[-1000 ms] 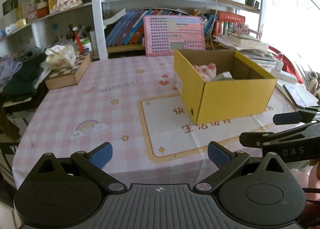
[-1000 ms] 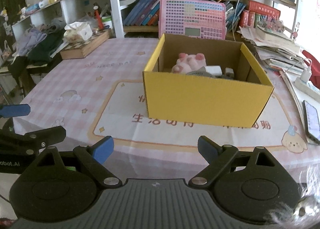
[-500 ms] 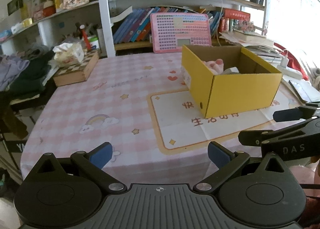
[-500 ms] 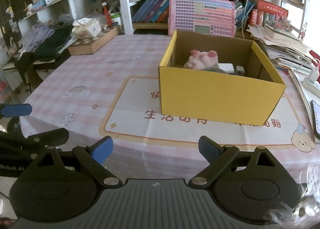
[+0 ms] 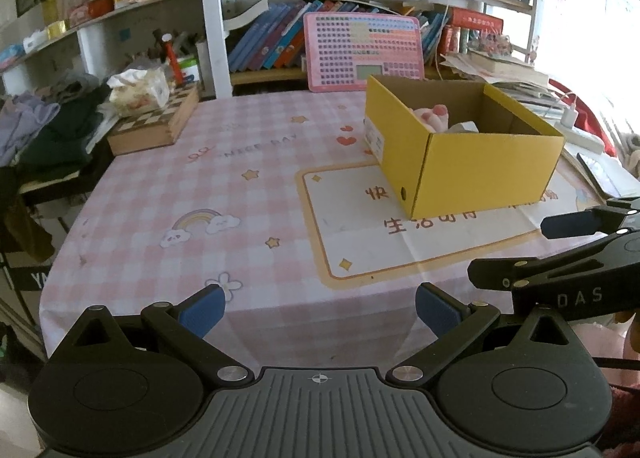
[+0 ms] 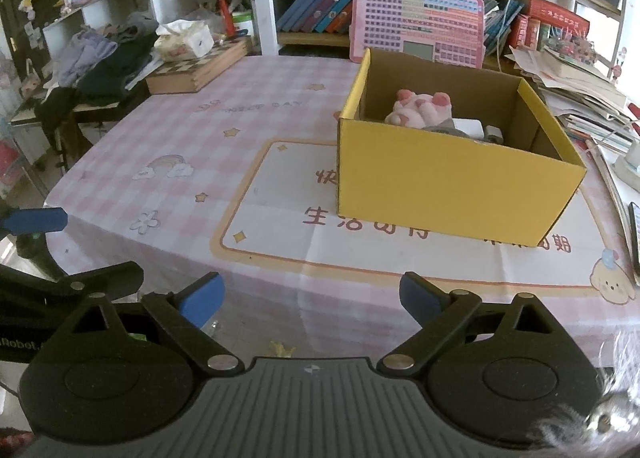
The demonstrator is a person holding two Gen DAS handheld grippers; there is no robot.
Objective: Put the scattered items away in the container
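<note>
The yellow box sits on the pink checked table, right of centre, with a pink plush toy and a white item inside. Left gripper hangs off the table's near edge, fingers spread wide, empty. Right gripper hangs just beside it, fingers wide, empty too.

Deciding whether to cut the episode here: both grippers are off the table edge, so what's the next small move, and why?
Probably hold both back and finish. The left gripper and right gripper are open and empty, the pink plush sits inside the yellow box, and nothing loose shows on the tablecloth.
</note>
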